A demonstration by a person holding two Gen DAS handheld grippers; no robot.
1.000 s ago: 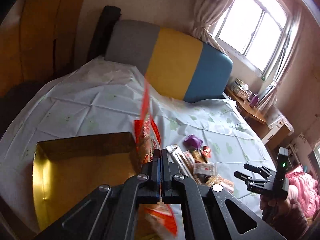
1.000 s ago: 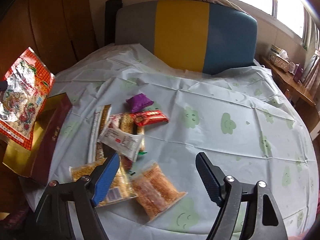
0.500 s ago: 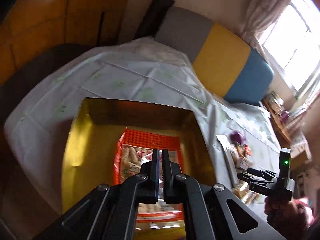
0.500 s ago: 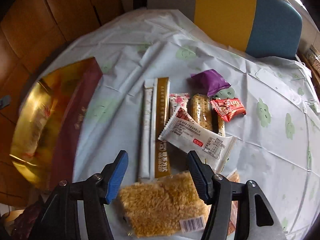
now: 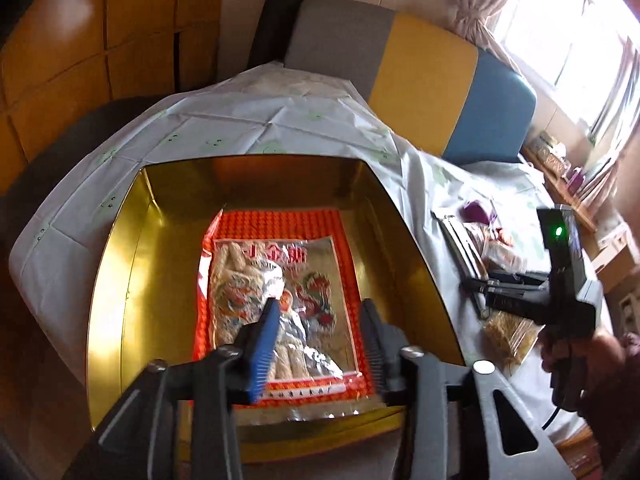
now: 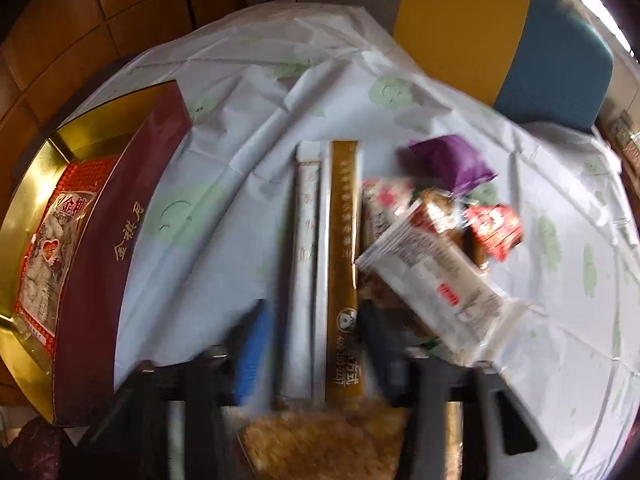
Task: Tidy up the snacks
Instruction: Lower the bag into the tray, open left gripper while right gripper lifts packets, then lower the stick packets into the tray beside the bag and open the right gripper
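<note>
Hovering over the gold box (image 5: 120,280), the left gripper (image 5: 320,316) has its jaws opening, nothing pinched between them; the red snack bag (image 5: 276,280) lies flat on the box floor just beneath. To the right of the box, on the tablecloth (image 6: 248,128), the right gripper (image 6: 312,340) is closing around two long stick packets (image 6: 324,264), whose long axis runs straight away from it, between its fingers; blur hides whether the pads touch yet. That hand is clearly the nearer one. Bare cloth lies between packets and box; the white wrapper (image 6: 436,284) crowds the far side.
</note>
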